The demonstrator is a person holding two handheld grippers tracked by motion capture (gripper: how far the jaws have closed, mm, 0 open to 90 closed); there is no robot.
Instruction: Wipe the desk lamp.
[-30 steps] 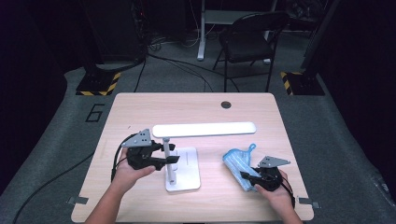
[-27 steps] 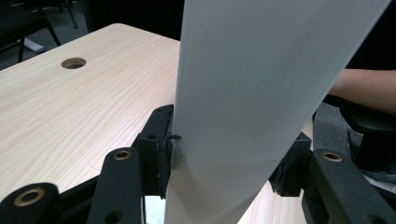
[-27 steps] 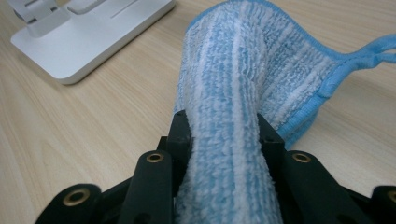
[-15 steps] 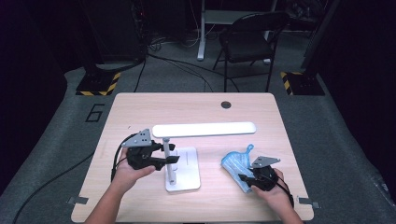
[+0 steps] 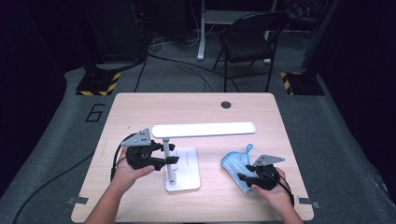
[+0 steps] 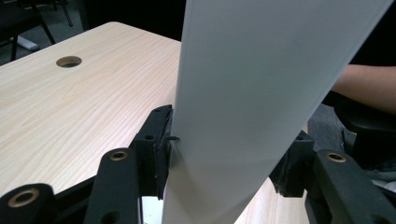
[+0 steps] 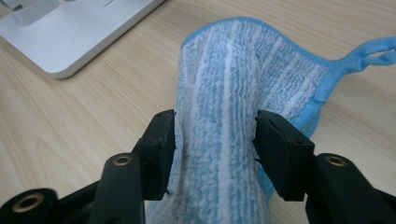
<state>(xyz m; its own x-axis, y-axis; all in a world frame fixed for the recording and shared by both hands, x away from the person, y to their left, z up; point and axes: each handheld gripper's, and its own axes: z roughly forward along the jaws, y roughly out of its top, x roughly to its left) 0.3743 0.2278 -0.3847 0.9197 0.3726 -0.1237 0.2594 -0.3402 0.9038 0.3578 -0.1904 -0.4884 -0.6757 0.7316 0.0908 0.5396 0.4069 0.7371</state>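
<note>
A white desk lamp (image 5: 204,129) stands on the wooden table (image 5: 140,107), its long head level above a flat base (image 5: 187,179). My left gripper (image 5: 171,154) is shut on the lamp's thin upright post (image 5: 169,164). In the left gripper view both pads press on the white post (image 6: 233,93). A blue and white striped cloth (image 5: 235,164) lies at the right. My right gripper (image 5: 244,178) has just been opening. The cloth (image 7: 233,70) bulges up between its spread jaws, loose between the pads.
The lamp's base (image 7: 70,37) lies close to the left of the cloth. A round cable hole (image 5: 226,104) sits near the table's far edge. A black folding chair (image 5: 252,32) and striped stand feet (image 5: 99,85) stand on the floor beyond the table.
The right gripper's jaws have spread apart around the cloth, which they pinched before. The left hand and the lamp have stayed where they were.
</note>
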